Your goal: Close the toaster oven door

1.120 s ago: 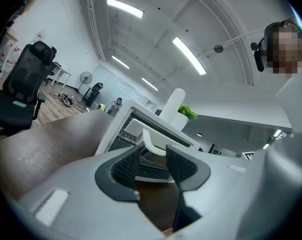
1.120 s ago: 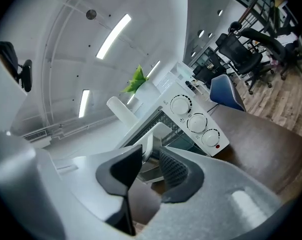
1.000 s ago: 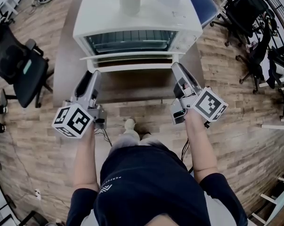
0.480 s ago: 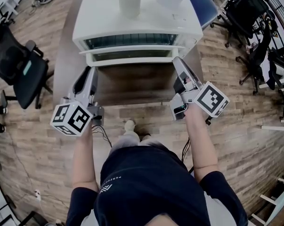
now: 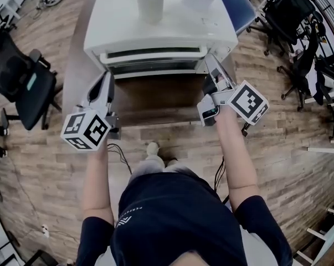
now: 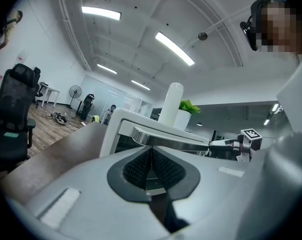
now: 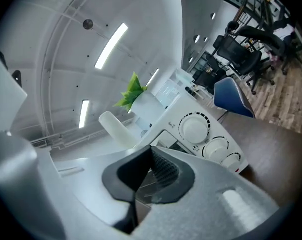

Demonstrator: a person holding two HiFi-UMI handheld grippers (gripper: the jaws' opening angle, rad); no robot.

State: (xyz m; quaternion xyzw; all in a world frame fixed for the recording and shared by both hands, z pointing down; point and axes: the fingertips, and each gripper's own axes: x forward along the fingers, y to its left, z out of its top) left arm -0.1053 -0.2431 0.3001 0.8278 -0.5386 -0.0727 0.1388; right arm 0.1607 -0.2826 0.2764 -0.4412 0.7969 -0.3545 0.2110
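Jaws pressed together and empty, the left gripper (image 5: 107, 77) sits at the 7 o'clock corner of the door (image 5: 153, 65), the right gripper (image 5: 210, 64) at its 3 o'clock edge. The oven (image 5: 155, 21), door nearly shut, stands at the table's (image 5: 155, 101) 12 o'clock end.

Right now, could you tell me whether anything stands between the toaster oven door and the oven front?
Nothing visible does: the door stands almost shut against the toaster oven, with nothing in the gap.
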